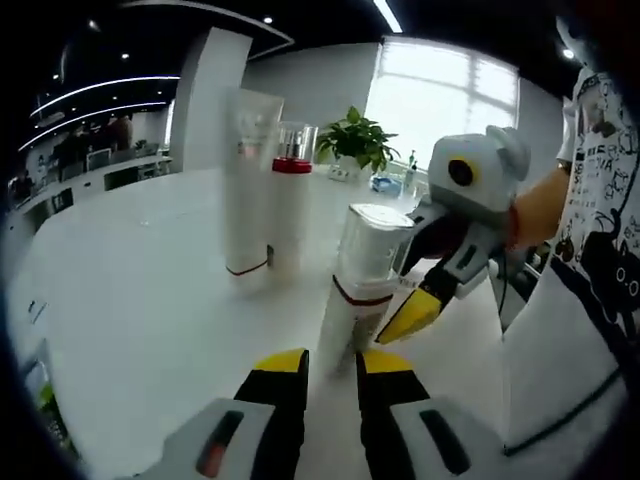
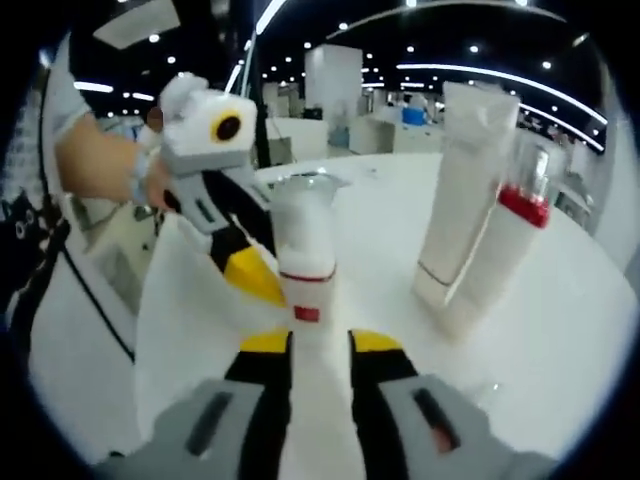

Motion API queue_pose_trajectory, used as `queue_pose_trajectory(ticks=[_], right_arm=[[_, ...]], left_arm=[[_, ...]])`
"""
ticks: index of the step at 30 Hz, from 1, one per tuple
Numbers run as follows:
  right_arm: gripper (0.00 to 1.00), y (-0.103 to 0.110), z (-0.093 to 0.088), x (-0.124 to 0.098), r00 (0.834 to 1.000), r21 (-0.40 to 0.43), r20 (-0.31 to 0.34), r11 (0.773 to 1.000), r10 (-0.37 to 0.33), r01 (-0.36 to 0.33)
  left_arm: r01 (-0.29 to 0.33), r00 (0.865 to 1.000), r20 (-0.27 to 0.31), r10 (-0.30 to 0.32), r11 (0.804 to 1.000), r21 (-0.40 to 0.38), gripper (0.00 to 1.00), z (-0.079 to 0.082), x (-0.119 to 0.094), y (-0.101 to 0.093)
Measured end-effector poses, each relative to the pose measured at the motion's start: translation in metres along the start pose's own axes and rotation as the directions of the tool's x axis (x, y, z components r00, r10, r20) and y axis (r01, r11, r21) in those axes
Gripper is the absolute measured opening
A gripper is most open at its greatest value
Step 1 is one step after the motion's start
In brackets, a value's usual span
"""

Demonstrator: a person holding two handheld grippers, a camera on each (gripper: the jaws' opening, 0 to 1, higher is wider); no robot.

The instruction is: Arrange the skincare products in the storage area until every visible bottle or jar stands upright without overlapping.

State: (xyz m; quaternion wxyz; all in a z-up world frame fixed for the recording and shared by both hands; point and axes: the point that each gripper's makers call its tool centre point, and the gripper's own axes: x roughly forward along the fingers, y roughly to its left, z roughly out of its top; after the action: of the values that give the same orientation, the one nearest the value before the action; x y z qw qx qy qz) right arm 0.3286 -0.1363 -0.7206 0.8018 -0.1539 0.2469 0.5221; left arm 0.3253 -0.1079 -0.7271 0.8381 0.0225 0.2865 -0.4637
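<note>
A glossy white bench [image 1: 140, 300] curves through an open-plan office lit by ceiling strip lights, with a bright window [image 1: 440, 90] and a potted plant [image 1: 355, 140] beyond its far edge.

In the left gripper view, three skincare products stand upright on the bench. A tall white tube [image 1: 247, 185] with a thin red line near its base stands toward the far side, touching or just beside a white bottle with a red collar and clear cap [image 1: 290, 195]. Nearer, a white bottle with a clear cap and a dark red band [image 1: 362, 275] stands well apart from that pair.

The left hand-held gripper [image 1: 331, 368] has its yellow-tipped jaws narrowly parted just short of the banded bottle's base; whether they touch it cannot be told. The right hand-held gripper [image 1: 420, 310], held by a person in a printed white shirt [image 1: 590, 250], points a yellow tip at that bottle's side.

In the right gripper view, the right hand-held gripper [image 2: 320, 345] stands with its jaws slightly apart on either side of the banded bottle [image 2: 305, 255], while the left hand-held gripper [image 2: 250, 275] reaches it from the left. The tube [image 2: 465, 190] and red-collared bottle [image 2: 510, 240] stand to the right.
</note>
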Motion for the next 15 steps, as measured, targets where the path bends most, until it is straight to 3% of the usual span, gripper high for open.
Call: queue_pose_trajectory(ticks=[6, 15], right_arm=[[0.2, 0.006, 0.003, 0.006, 1.0, -0.025, -0.005, 1.0, 0.008, -0.008], [0.19, -0.001, -0.007, -0.001, 0.999, -0.019, -0.034, 0.999, -0.04, 0.039]], left_arm=[[-0.041, 0.999, -0.01, 0.041, 0.999, 0.013, 0.2, 0.003, 0.003, 0.01], [-0.062, 0.997, -0.033, 0.064, 0.996, 0.057, 0.19, 0.01, 0.017, 0.021]])
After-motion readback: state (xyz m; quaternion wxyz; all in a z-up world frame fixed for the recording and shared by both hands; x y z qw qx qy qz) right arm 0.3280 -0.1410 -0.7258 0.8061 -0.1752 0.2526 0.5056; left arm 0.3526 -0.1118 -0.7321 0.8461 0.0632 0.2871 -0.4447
